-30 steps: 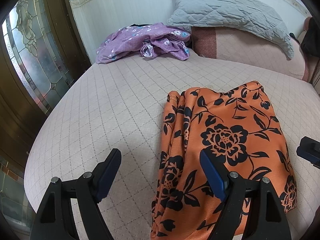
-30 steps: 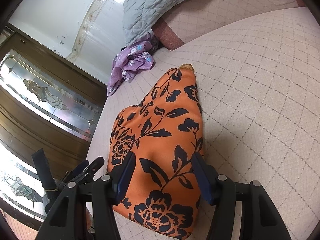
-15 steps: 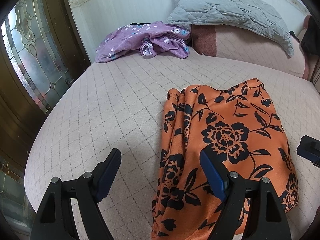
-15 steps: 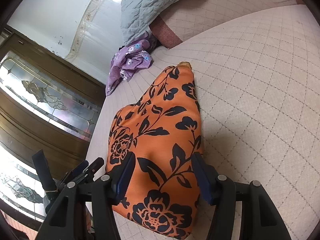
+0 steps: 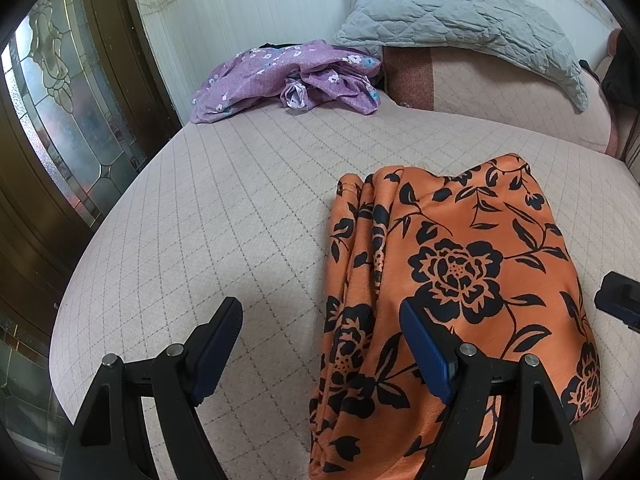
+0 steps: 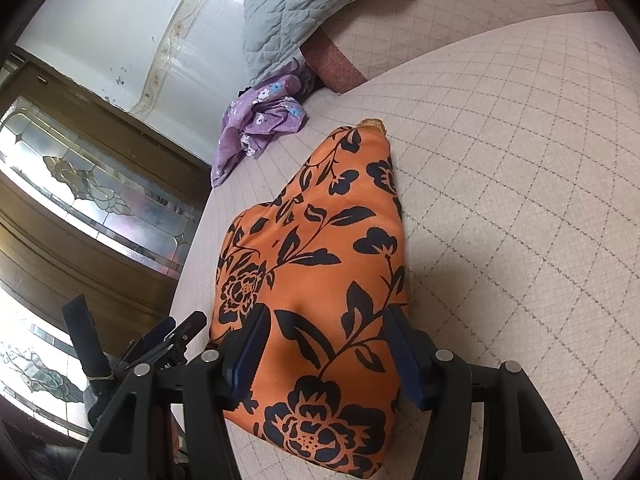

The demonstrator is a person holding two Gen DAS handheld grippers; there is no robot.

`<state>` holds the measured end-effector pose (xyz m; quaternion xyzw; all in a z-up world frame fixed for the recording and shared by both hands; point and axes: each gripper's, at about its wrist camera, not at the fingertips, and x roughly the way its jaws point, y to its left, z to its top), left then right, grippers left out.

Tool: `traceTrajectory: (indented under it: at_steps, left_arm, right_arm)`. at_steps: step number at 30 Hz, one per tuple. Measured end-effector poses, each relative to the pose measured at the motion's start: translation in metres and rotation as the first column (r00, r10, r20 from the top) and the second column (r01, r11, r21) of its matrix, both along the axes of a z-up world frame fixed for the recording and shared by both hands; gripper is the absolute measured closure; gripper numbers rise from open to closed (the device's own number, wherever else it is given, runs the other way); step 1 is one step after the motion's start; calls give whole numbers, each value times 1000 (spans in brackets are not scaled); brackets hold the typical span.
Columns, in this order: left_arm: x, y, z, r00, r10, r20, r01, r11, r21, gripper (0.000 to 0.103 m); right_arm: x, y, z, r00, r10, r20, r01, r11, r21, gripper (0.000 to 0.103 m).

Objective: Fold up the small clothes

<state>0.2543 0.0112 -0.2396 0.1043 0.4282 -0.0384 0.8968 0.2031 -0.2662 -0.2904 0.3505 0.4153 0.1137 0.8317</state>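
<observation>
The right gripper hovers jaws apart, empty, directly over the near end of the orange floral garment, whose long axis runs away toward the bed's head; the left gripper, wide open, straddles its left edge.

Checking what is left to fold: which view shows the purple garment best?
The left wrist view: the purple floral garment lies crumpled, spread wide near the grey pillow. The right wrist view shows it smaller, bunched and tilted.
</observation>
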Motion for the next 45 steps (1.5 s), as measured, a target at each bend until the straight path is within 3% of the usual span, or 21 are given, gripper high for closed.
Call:
traceTrajectory:
  at_steps: [5,7,8,10,15,19,22,26,30,33,40,45]
  left_arm:
    - [5,16,-5,999,20,-27,-21,999,-37,22]
    - [12,25,-15,996,53,-69,-55,998,-19,22]
    - [16,27,-23,992,59,-111,-61,998,-10,22]
    - [19,30,-35,985,52,-167,-56,998,-19,22]
    - [12,29,-28,992,22,-122,-21,1000,3,22]
    - [12,32,-14,996,32,-82,-38,997,-73,22]
    - [13,31,-7,998,31,-58,-38,990,-138,22]
    - [20,10,-26,993,-8,-118,-1,997,-76,22]
    - [18,3,-28,993,11,-119,-20,997,-74,22]
    - [15,9,-26,992,43,-118,-56,992,-110,22]
    - [-16,17,-3,1000,18,0,-18,992,-125,22]
    - [-15,35,5,1000,-10,-12,7,975,-223,20]
  right_arm:
    - [0,10,11,997,39,69,-37,999,-23,39]
    - [6,17,12,996,54,74,-52,998,-36,39]
    - [10,22,8,996,65,59,-63,997,-37,39]
    - [28,35,-14,993,104,-56,-107,993,-49,39]
    - [38,31,-3,993,104,-62,-107,994,-32,40]
    - [55,20,23,997,62,43,-60,998,-37,40]
    - [72,22,21,997,67,35,-66,997,-33,40]
    - [105,41,-11,993,114,-35,-115,993,-33,39]
    - [105,42,-11,993,115,-20,-116,992,-48,40]
    - [88,28,-1,996,95,-4,-94,995,8,41]
    - [50,1,11,1000,19,0,-19,1000,21,34]
    - [12,-15,16,1000,-23,-12,23,999,47,33]
